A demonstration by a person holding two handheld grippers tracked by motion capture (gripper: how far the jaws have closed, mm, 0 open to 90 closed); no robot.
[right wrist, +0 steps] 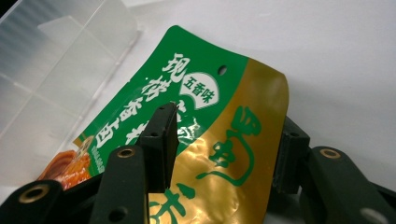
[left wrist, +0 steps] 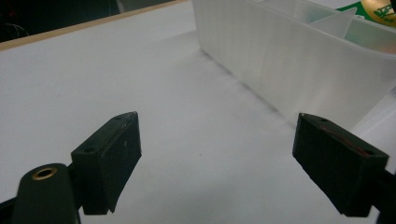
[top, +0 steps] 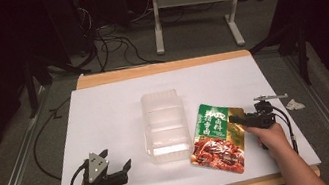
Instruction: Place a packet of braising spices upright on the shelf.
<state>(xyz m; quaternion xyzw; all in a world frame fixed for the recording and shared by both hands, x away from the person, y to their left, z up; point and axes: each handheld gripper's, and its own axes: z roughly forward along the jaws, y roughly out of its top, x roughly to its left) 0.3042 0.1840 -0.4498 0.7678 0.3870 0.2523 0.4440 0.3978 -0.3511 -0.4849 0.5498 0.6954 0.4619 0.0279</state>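
I judge the job barely begun: the clear plastic container [top: 165, 127] sits empty mid-table, and the food pouch [top: 218, 138] lies just right of it, not yet inside. My right gripper [top: 241, 119] has one jaw above and one below the pouch's right edge, apparently closed on it. My left gripper [top: 115, 172], near left, stands wide open, holding nothing

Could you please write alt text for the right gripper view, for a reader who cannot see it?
The right gripper has its two black jaws on either side of a green and gold food pouch printed with Chinese characters, one jaw over its face and one behind its edge. A clear plastic container sits beyond it on the white table.
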